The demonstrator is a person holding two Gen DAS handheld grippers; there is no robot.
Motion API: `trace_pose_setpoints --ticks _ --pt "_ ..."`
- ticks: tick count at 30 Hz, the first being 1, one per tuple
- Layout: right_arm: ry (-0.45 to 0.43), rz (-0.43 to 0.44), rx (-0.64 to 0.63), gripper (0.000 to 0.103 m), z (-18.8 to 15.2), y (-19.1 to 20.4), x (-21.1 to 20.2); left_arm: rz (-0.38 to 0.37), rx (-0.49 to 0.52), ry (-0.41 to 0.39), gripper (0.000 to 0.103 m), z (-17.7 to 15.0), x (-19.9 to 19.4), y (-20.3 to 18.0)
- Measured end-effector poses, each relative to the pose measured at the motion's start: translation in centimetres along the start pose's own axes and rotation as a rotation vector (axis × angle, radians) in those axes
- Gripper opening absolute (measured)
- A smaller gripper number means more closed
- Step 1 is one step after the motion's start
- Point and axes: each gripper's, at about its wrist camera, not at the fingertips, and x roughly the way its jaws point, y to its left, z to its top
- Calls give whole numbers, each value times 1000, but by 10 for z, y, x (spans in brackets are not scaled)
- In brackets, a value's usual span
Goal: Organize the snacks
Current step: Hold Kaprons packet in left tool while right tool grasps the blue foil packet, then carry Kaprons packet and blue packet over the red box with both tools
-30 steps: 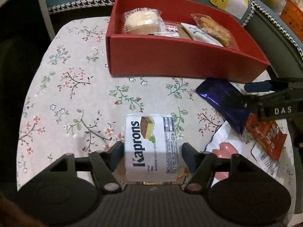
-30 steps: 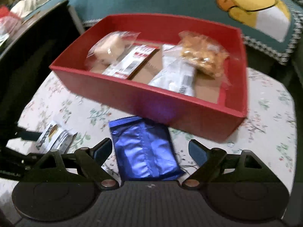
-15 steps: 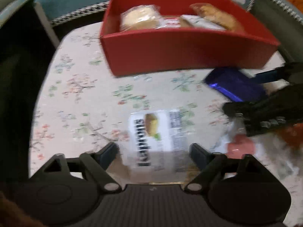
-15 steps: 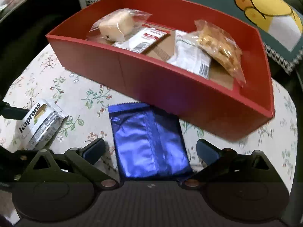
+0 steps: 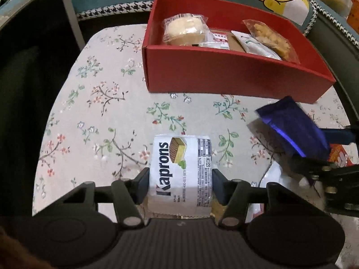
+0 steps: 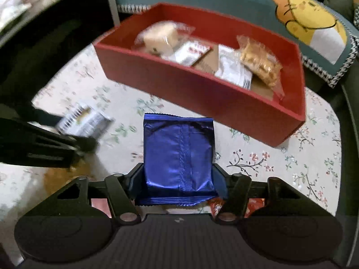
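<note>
My left gripper (image 5: pixel 180 182) pinches one Kaprons pack (image 5: pixel 181 174), my right gripper (image 6: pixel 178 179) one blue packet (image 6: pixel 178 154); both jaws just closed; four snacks fill the red box (image 5: pixel 224 76).

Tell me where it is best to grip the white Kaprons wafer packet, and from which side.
Grip the white Kaprons wafer packet across its two long side edges, near the lower end, coming from above. It is flat and narrow enough for the fingers to span, as the left gripper does now.

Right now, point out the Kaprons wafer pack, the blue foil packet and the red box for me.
Kaprons wafer pack (image 5: pixel 179 168): left wrist view, on its printed white front.
Blue foil packet (image 6: pixel 179 157): right wrist view, on the centre seam of the wrapper.
Red box (image 5: pixel 224 74): left wrist view, on its near outer wall.
</note>
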Motion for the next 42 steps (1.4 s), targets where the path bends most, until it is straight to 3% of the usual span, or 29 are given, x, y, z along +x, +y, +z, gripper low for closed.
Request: trace_pose_setpoints --ticks 7,12,20,26,29,31,37,40,42 --pt "-50 29 18 69 -14 11 -31 -36 5 -28 85 -12 -21 -7" --pt "-22 24 10 69 -41 25 -44 -75 26 -47 85 -33 -45 -16" --pt "70 16 -23 69 -96 56 -44 -116 67 13 85 -95 -68 -29" --pt "122 -23 -48 70 -117 66 -29 -76 98 85 85 -128 -58 -36" --pt "130 -31 -57 75 -123 66 -22 -69 98 77 85 -132 -57 -35" --pt "125 -22 -58 85 -124 66 -22 -63 90 76 87 -134 -56 -33" --pt "117 -29 -22 88 -120 58 -15 -63 79 74 94 -137 -55 -31" --pt "110 -43 -58 84 -118 62 -14 -56 80 67 95 -139 -56 -31" --pt "106 -31 -60 74 -117 64 -17 -44 98 60 93 -142 -56 -34"
